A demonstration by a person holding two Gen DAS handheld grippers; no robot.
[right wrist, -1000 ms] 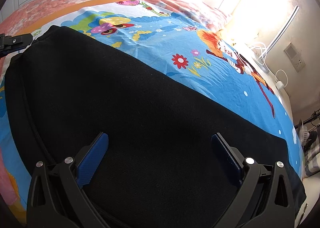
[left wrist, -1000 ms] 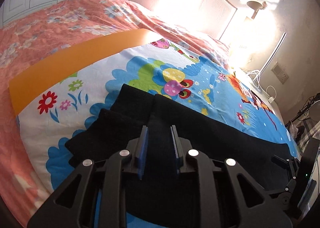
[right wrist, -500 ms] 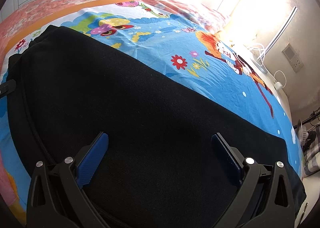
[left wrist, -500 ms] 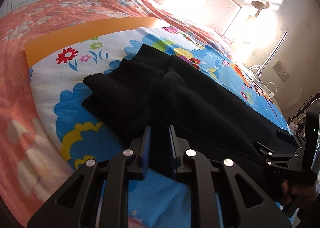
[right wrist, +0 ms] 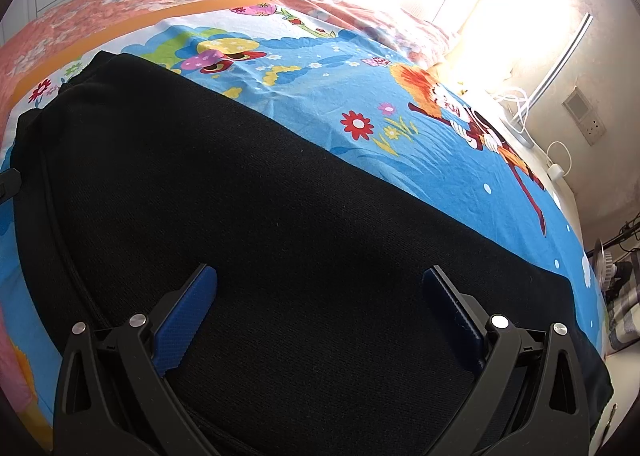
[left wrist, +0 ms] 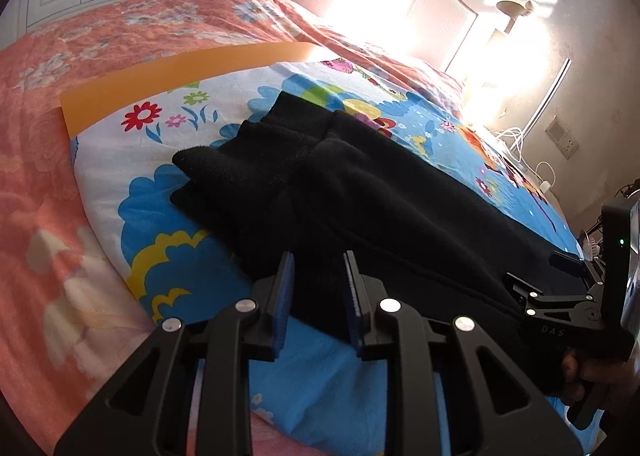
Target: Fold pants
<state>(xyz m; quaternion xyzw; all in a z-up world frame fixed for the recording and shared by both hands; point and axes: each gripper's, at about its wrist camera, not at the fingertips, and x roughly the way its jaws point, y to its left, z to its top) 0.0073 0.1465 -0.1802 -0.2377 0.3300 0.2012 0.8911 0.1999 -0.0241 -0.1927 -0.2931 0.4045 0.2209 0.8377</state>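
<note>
The black knitted pants (left wrist: 360, 192) lie on the bright cartoon-printed bed sheet (left wrist: 132, 144), which is spread over the pink flowered bed cover (left wrist: 48, 160). They are stretched out long across the bed, and the two legs seem to be laid one on the other, because in the left wrist view the two ribbed cuffs (left wrist: 224, 172) sit stacked at the far end, a little shifted from each other. So I judge that the first fold, along the length, is done.

The left gripper (left wrist: 318, 288) is at the near edge of the pants. Its jaws are narrow, almost together, and black cloth is seen between the blue pads; whether they really pinch the cloth, I cannot tell. The right gripper (right wrist: 320, 296) hangs low over the wide, flat part of the pants, and its jaws are spread wide with nothing grasped.

What is left, in my opinion, is the folding across: to bring the cuffs toward the waist end, once or twice, until a compact packet is made. The cloth looks smooth, with few wrinkles.
</note>
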